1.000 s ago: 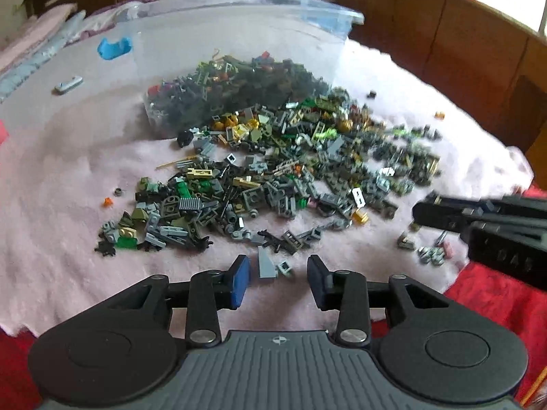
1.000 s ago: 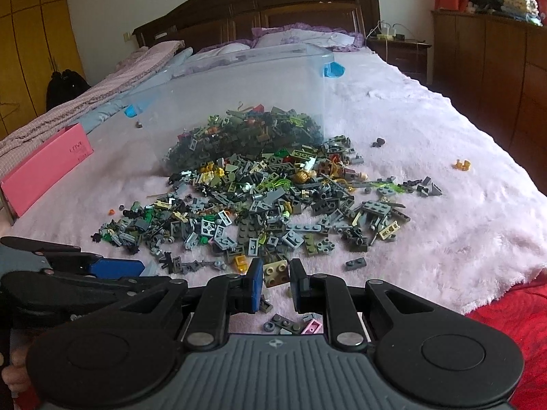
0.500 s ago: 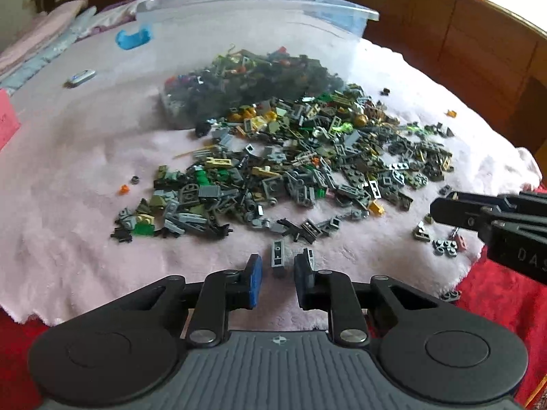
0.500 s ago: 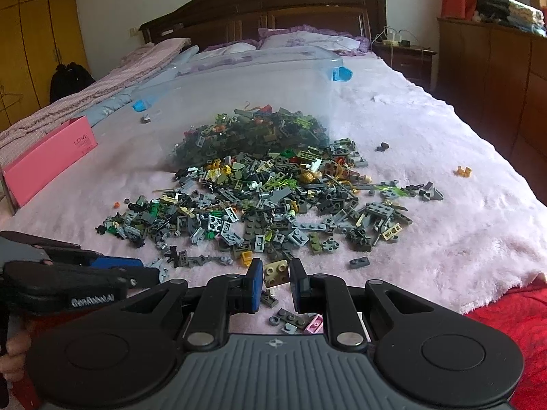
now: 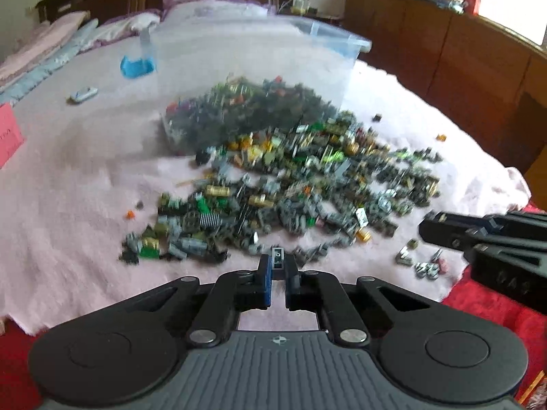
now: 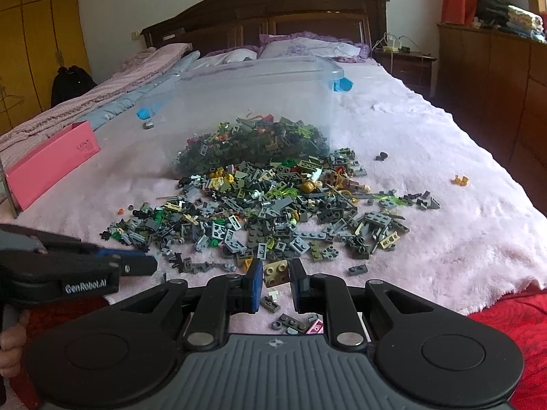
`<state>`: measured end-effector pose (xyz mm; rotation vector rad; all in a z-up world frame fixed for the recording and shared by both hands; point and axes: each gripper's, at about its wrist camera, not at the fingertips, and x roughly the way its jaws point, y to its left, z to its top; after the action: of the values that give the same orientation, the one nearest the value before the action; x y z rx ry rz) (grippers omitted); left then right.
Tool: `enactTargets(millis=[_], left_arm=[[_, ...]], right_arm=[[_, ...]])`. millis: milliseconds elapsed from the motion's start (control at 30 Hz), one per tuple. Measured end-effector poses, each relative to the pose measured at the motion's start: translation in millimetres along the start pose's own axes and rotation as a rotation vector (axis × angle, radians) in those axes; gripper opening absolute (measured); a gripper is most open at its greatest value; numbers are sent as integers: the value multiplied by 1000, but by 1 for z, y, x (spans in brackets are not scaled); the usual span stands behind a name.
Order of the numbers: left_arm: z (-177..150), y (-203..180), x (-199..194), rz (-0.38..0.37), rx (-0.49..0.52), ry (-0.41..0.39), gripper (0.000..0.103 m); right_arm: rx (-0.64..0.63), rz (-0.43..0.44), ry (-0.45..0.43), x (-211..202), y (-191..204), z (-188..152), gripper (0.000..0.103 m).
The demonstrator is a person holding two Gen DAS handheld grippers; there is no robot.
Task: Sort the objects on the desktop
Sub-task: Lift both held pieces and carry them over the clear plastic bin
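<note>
Along the left edge of the bed, on its pink blanket, a pink box lies well apart from everything else. Near that side, the left gripper has its fingers pressed in on a small grey plate piece, pinching it upright at the tips just beside the near fringe of the heap.

In the middle of the bed, the pile of small bricks spreads out from the mouth of a clear plastic bin lying on its side, with more pieces inside it. The left-wrist view is blurred, so individual pieces there are hard to tell apart.

To the right, the right gripper pinches a tan studded brick between its fingers, held tilted above the near edge of the bed. Below it, a few loose grey plates and a pink piece lie near the edge. A stray yellow piece sits well apart towards the right edge.

Both tools seem to be at the picking step, each with one piece chosen. The next move probably calls for carrying each piece away from the heap without loosening the pinch and setting it with its like. No sorted destination is clearly marked; the small group at the near edge may be one.
</note>
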<state>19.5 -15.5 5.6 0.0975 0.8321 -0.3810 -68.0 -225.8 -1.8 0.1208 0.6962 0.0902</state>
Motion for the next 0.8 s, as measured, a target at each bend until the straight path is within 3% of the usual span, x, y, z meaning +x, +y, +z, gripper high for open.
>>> enactTargets(millis=[800], left_arm=[[75, 2, -19, 22, -11, -150, 9]], right_arm=[[-48, 63, -108, 3, 10, 77, 19]])
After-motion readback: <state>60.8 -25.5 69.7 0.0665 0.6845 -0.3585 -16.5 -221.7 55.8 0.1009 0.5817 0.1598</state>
